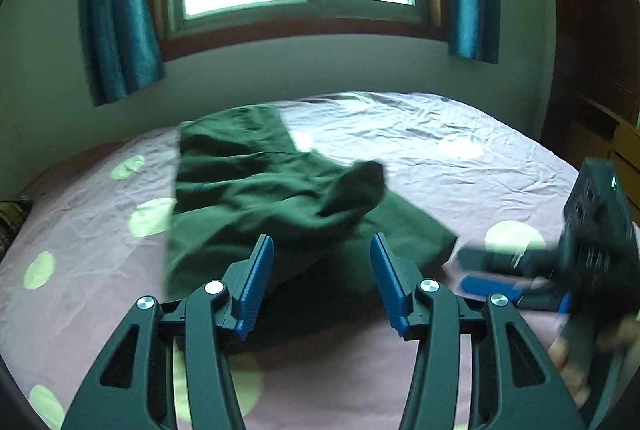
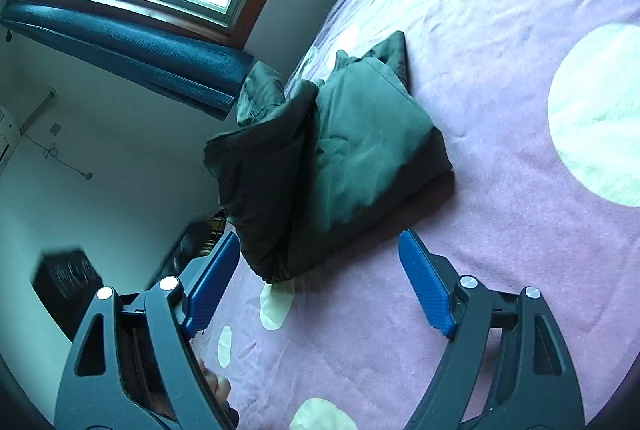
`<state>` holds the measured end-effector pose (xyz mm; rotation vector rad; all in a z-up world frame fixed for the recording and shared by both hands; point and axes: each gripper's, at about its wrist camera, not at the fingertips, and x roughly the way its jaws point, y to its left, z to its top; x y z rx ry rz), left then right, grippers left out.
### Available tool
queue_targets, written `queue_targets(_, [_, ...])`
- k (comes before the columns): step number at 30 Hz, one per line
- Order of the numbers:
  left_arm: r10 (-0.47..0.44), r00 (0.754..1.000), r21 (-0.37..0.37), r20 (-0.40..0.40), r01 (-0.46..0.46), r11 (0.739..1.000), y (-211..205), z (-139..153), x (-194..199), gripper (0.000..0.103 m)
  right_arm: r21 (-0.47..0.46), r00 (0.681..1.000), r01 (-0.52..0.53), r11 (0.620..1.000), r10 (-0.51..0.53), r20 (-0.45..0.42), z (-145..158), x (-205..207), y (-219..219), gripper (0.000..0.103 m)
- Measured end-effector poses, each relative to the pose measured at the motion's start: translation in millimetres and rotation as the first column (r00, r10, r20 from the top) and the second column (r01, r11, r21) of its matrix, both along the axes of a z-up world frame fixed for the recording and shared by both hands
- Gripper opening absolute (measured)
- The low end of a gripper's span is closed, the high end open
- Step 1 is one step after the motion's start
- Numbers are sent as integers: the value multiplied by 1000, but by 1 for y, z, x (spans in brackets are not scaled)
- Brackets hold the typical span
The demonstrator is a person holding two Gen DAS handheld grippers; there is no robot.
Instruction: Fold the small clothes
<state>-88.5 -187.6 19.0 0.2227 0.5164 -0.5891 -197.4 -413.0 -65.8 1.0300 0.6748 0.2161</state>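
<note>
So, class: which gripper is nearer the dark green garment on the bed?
Left. The left gripper hangs open right over the green garment's near edge; the right gripper waits open just beside its corner, on the sheet.

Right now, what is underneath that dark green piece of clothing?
The dark green garment lies partly folded on a wrinkled pinkish-purple bedsheet with pale green dots. The sheet shows all around it; whatever lies directly beneath the cloth is covered and cannot be seen.
</note>
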Motion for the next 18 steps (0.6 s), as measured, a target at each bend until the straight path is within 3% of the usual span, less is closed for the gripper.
queue_targets(5, [79,995,20,-57,-78,997,45,-26,11,56,12,1000,-20,1000,20,12,20,16,-2,82])
queue_targets(8, [154,984,83,-89,-147,986,58,-49,26,56,2,998,-54,999,54,-14,37,47,-6,82])
queue_targets(12, [224,957,64,-183,-215,974,74,-63,49,56,-37,989,-134,990,132,-68,59,106,1,82])
queue_targets(15, [240,943,52,-229,-234,971,78,-67,61,56,-143,977,-181,973,162,-137,71,139,15,82])
queue_targets(16, [241,939,51,-243,-236,970,79,-69,64,56,-219,982,-167,961,141,-129,82,147,20,82])
queue_targets(18, [247,934,47,-260,-243,969,81,-72,67,56,-276,976,-211,938,187,-111,94,162,32,82])
